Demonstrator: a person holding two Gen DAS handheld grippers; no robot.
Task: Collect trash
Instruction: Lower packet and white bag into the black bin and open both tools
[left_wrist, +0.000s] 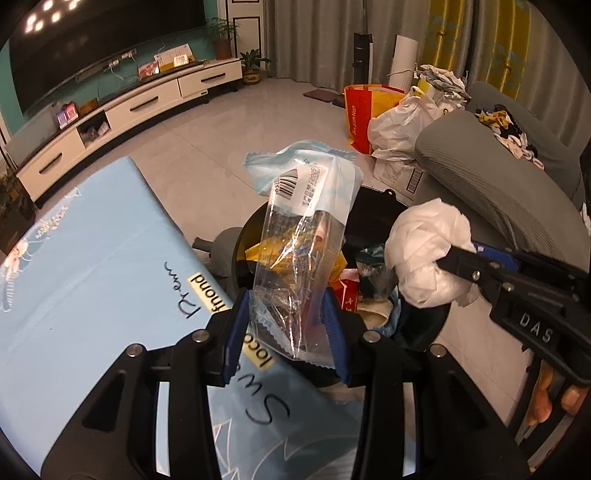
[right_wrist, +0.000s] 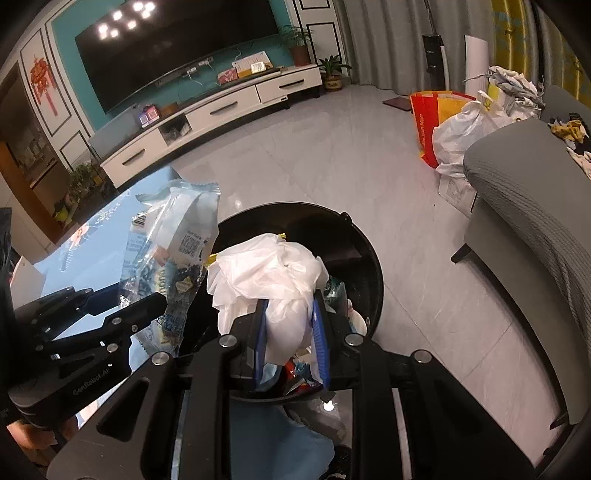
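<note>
We hold a clear snack wrapper clamped in the left gripper and a crumpled white tissue pinched in the right gripper, both frame-center over the black trash bin; the long wrapper may snag the rim and fall outside

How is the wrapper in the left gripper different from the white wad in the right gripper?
The wrapper is clear plastic with blue print and a barcode; the wad is plain white and opaque. The wrapper stands up long and flat from the left gripper; the wad bulges crumpled and round out of the right gripper. Both are pinched between blue pads and held over the black bin.
</note>
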